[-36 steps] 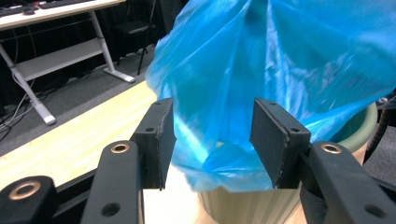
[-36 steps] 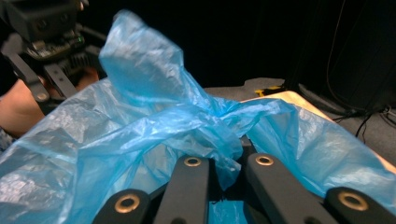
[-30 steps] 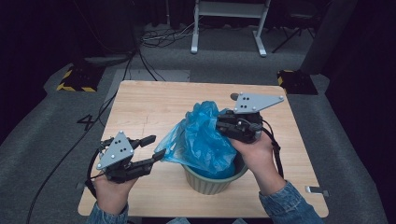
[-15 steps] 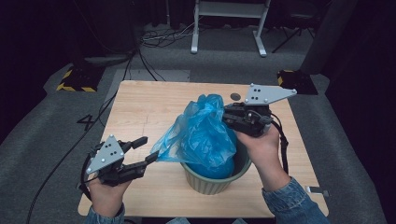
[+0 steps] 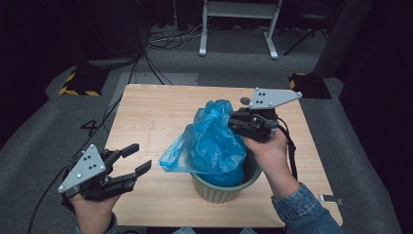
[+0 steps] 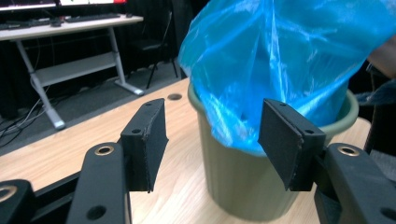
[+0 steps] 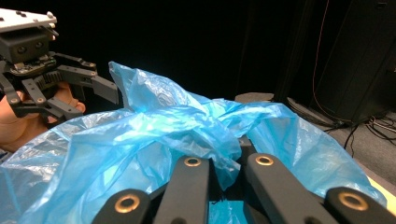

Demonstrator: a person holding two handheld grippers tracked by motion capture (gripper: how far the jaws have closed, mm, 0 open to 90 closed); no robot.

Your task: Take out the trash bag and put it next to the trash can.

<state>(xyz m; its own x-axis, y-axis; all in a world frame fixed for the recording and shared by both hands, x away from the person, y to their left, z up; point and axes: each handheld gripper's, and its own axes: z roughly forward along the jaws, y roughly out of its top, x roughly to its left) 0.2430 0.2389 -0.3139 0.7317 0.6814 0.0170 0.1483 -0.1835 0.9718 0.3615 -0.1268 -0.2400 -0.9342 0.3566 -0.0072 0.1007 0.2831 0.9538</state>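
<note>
Dark room, grey carpet, wooden table (image 5: pixel 160 117) with a green bin (image 5: pixel 221 191) near its front edge. Blue bag (image 5: pixel 212 141) sits partly in the bin, most of it bunched above the rim, one loose flap hanging over the bin's left side. Right gripper (image 5: pixel 234 123) is above the bin, jaws pinched on a fold of bag near the top; its own view shows plastic caught between the nearly closed jaws. Left gripper (image 5: pixel 136 158) hovers over the table's front-left corner, jaws wide apart and holding nothing, aimed at the bin. Looks like lining the bin. My call: hold the right pinch steady and high for tension, bring the left in low, catch the loose flap's edge, then pull it outward over the rim. Grab one layer only, or the mouth won't open.
</note>
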